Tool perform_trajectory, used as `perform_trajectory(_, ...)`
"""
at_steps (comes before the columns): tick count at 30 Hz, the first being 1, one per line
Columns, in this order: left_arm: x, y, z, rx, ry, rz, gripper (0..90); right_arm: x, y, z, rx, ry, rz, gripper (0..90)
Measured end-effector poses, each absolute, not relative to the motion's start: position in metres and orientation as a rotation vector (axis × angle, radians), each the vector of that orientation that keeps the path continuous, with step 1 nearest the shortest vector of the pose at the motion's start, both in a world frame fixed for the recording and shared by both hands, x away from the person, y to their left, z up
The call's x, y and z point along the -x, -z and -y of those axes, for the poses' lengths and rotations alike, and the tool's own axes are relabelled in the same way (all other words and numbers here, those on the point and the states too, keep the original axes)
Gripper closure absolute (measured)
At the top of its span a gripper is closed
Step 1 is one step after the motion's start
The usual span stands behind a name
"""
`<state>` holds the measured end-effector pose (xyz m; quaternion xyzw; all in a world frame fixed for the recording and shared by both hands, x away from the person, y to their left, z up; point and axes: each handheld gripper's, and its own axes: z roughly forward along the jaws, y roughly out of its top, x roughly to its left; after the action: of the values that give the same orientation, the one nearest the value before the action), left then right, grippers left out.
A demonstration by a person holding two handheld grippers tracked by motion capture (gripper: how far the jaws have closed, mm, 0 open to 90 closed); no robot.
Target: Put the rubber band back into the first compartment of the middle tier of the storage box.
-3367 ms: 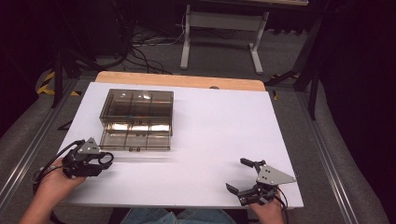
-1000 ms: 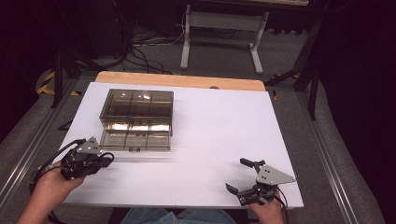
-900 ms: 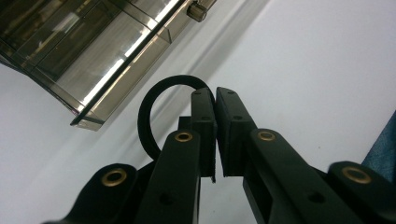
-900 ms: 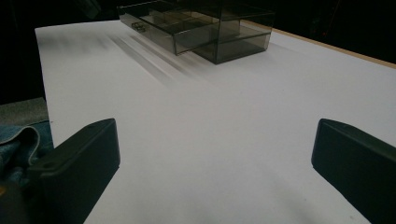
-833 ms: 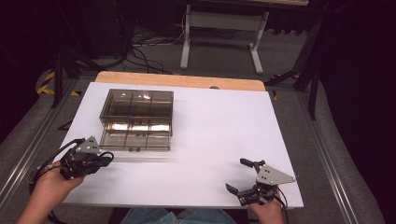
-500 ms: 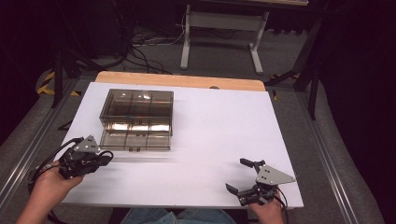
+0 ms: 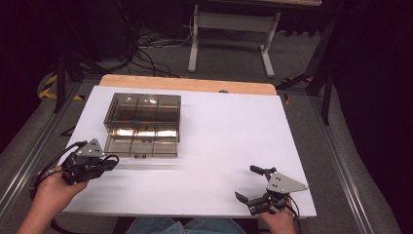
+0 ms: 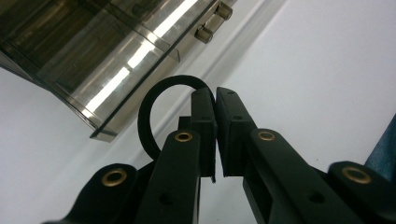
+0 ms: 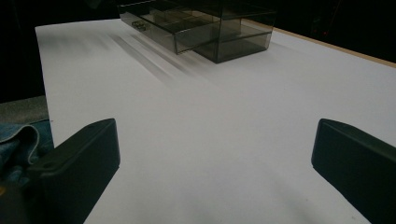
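A smoky clear drawer box stands on the white table at the left. Its lower drawer is pulled out toward me, with two small knobs on its front. My left gripper rests just in front of the drawer's left corner. Its jaws are closed to a thin slit, and a thin black band loops out from between them. My right gripper lies at the near right of the table, wide open, with nothing between its fingers.
The table's wooden far edge runs behind the box. Beyond it are a grey stand and cables on the floor. A blue-clad knee shows at the near edge. Bare white surface lies between the two grippers.
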<state>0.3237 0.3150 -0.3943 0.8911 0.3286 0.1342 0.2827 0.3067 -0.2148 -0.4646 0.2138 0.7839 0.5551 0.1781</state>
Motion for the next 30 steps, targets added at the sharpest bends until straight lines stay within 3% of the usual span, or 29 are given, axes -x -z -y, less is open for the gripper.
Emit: perform_trajectory(30, -0.346, 0.377, -0.308, -2.351, -0.427, -0.891, 86.1, -0.307, 0.464, 0.214, -0.615, -1.58, -2.216, 1.6)
